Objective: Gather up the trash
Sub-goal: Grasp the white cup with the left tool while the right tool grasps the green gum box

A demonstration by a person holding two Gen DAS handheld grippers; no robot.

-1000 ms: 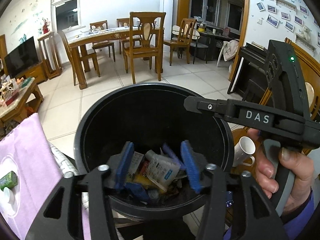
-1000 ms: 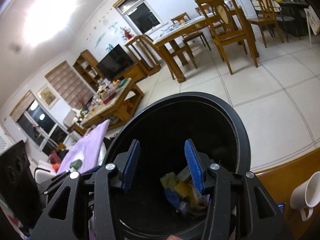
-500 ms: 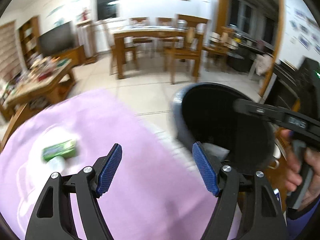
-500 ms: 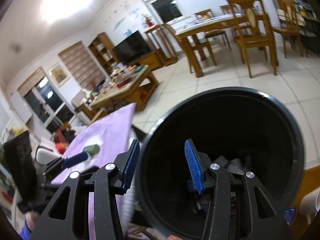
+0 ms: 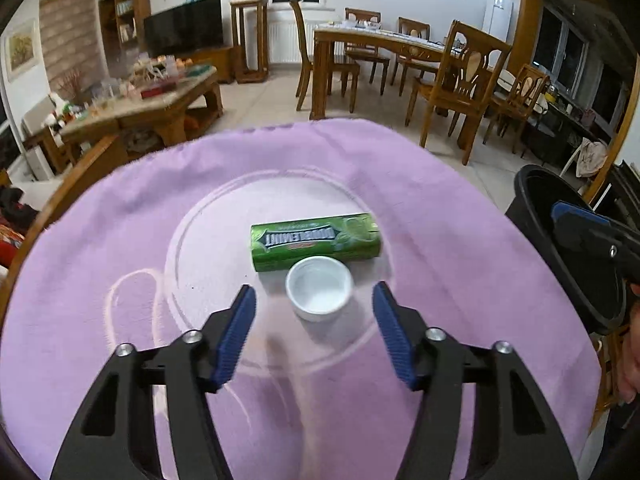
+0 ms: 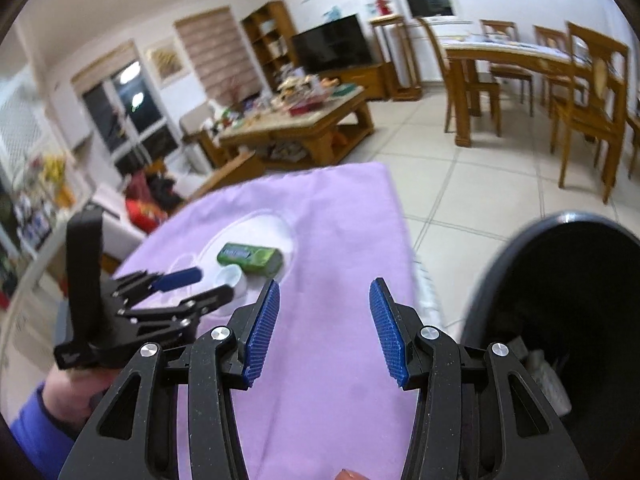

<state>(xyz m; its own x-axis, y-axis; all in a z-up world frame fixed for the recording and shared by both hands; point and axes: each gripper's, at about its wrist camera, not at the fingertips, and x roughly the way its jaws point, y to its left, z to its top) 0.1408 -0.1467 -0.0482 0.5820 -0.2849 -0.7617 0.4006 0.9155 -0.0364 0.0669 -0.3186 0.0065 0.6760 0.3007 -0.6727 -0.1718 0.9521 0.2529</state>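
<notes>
**Left tool lines up on the cap**

Nearest the left wrist camera, the left tool (image 5: 313,320) points down at the bench with its blue-padded jaws partly apart and closing — nothing is gripped yet. The small white round plastic cap (image 5: 319,289) sits open side up just ahead of the pads and roughly centred on the gap, so a short push forward and down looks enough to bracket it.

Touching the cap's far edge lies the green rectangular chewing-gum pack (image 5: 315,241), its long axis running left to right across the tool's line of reach. Both rest on the lilac cloth (image 5: 460,240) covering the bench.

The right tool (image 6: 324,326) hovers over bare cloth, jaws moderately open and empty, well apart from both items — the left hand is clearly the nearer one. The black round plastic trash bin (image 6: 560,300), with wrappers inside, stands off the bench's right edge beside the right tool. A wooden dining table and chairs (image 5: 400,52) stand far behind.
</notes>
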